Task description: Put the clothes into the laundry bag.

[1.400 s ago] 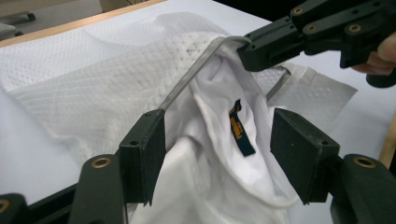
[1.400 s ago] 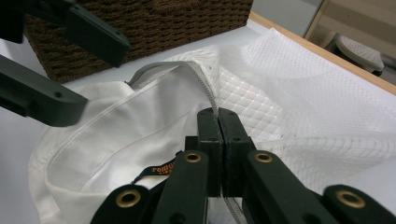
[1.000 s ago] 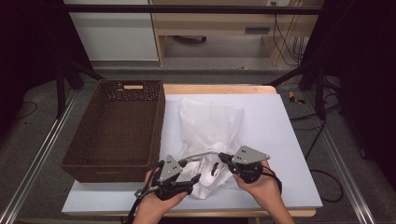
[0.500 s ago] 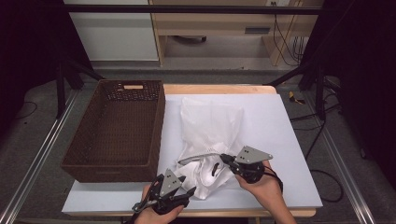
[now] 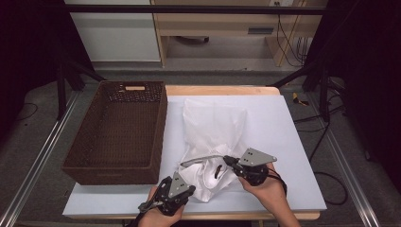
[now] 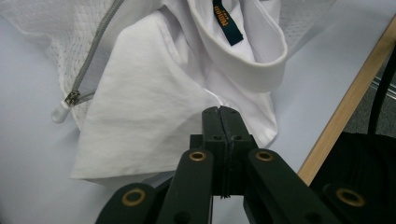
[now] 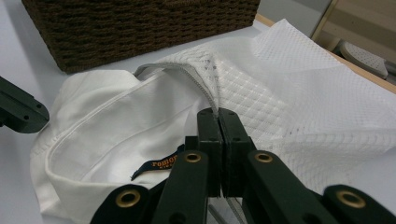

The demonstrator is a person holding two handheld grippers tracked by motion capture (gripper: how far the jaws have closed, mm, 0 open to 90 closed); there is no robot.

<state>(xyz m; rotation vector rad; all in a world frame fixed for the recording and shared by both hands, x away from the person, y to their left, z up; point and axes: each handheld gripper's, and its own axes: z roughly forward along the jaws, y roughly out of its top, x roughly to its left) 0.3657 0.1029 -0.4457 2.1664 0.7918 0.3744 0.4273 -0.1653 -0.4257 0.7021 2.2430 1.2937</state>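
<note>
High view: left gripper (image 5: 187,191) fingers newly closed

On the counter (image 5: 283,142) in front of you, the brown woven wicker basket (image 5: 118,132) stands at the left side. Just to its right lies the white mesh laundry bag with a grey zipper (image 5: 217,123), reaching from the middle of the counter toward you. The white folded shirt (image 5: 208,177) sits partly in the near, open end of this bag and partly on the counter. Your left hand-held gripper (image 5: 182,189) is at the near edge, at the shirt's left. Your right hand-held gripper (image 5: 228,161) is at the bag's opening, on the zipper edge, right of the shirt.
</note>
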